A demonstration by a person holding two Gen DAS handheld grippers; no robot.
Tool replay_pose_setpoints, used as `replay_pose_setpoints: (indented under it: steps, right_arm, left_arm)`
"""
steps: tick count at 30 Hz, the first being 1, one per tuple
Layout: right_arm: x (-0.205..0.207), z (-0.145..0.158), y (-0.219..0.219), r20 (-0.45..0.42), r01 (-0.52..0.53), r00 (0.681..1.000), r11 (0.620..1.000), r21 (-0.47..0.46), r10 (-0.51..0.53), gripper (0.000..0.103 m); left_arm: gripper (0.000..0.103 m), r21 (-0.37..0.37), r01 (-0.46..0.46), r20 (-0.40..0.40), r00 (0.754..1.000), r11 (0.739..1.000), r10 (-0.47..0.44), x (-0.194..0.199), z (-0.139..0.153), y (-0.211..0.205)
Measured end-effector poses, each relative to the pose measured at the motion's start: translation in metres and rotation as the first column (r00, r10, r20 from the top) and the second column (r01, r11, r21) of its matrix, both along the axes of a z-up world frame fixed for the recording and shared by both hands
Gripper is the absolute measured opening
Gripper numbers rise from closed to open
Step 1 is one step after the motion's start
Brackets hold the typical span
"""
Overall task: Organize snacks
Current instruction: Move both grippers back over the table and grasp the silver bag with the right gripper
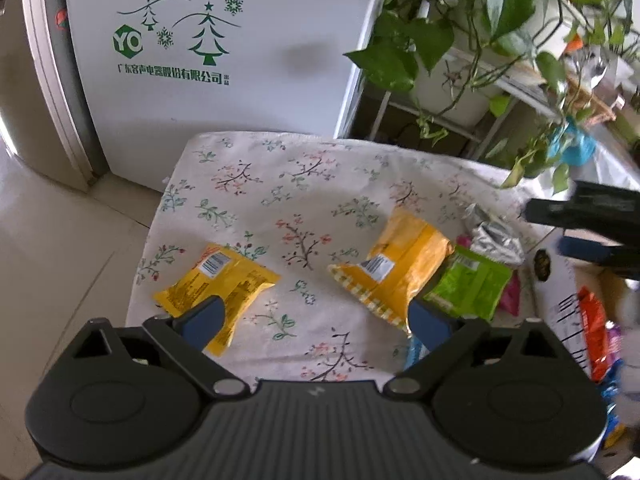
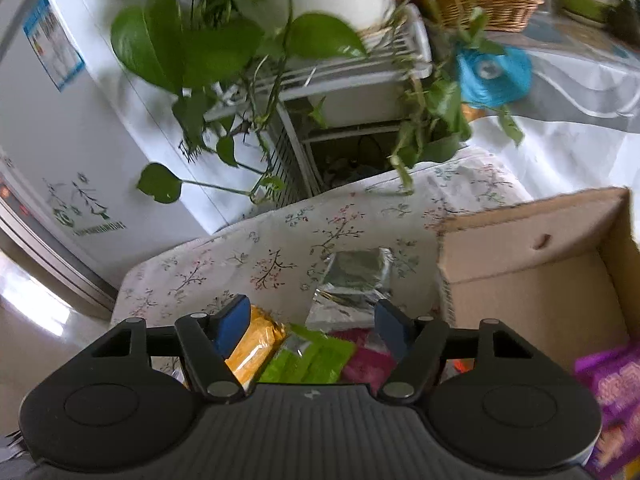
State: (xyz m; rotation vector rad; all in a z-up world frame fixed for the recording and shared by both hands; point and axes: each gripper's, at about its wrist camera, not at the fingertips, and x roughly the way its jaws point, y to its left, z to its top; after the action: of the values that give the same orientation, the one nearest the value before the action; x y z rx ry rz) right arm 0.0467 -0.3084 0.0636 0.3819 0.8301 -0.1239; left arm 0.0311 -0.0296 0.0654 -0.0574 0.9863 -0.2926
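Both your claws are spread wide and hold nothing. The left gripper hovers over the cloth, between two yellow packs. The right gripper hangs above the pile: a green pack, a pink pack and a silver pack, just beside the box, where a purple pack already lies. I think the next step is a pick. Choose one pack only, lower the fingers on both its sides, and close on the middle, not on the thin sealed edge. The foil probably slips, so lift slowly to the box.
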Motion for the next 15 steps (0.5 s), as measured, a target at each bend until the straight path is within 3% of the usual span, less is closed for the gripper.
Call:
replay_pose_setpoints:
  steps: [9, 15]
  right_arm:
    - [0.044, -0.035, 0.004, -0.092, 0.049, 0.994, 0.991, -0.121, -0.06, 0.075]
    - [0.063, -0.062, 0.01, -0.16, 0.024, 0.986, 0.98, -0.198, -0.056, 0.075]
  left_arm:
    - [0.099, 0.005, -0.007, -0.055, 0.998, 1.0, 0.007, 0.006, -0.001, 0.007]
    - [0.099, -0.001, -0.007, -0.086, 0.996, 1.0, 0.007, 0.006, -0.005, 0.017]
